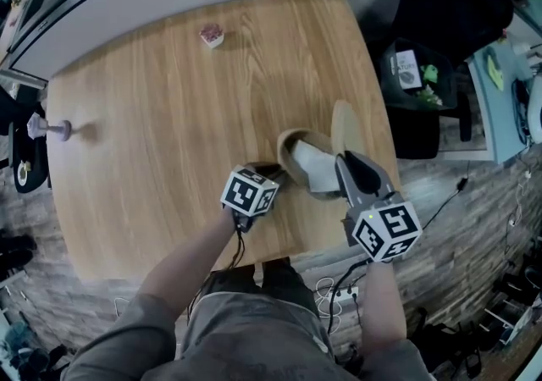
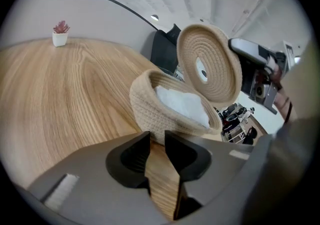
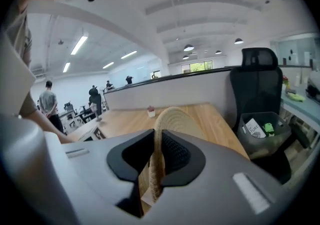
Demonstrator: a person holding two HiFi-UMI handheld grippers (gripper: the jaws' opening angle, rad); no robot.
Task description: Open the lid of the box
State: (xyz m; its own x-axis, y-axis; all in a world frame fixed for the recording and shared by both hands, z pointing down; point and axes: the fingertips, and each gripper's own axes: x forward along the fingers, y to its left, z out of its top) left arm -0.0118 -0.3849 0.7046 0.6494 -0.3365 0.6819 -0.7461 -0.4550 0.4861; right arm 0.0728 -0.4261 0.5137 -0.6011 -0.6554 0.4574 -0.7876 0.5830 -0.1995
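A woven basket-like box [image 1: 292, 169] [image 2: 155, 106] stands near the wooden table's front right edge, with white stuffing [image 1: 315, 166] [image 2: 182, 104] inside. Its round coiled lid [image 1: 343, 125] [image 2: 210, 64] [image 3: 174, 119] is off the box and stands on edge above the right rim. My right gripper [image 1: 347, 161] [image 3: 157, 145] is shut on the lid's edge, which runs between the pads. My left gripper [image 1: 269, 174] [image 2: 157, 139] sits low at the box's left wall, jaws slightly apart, only bare table showing in the gap.
A small potted plant [image 1: 211, 35] [image 2: 60, 33] [image 3: 151, 112] stands at the far side of the table [image 1: 169, 142]. A grey knob-like object [image 1: 51, 128] sits at the left edge. A black chair [image 3: 257, 84] and a bin [image 1: 415, 83] stand right of the table.
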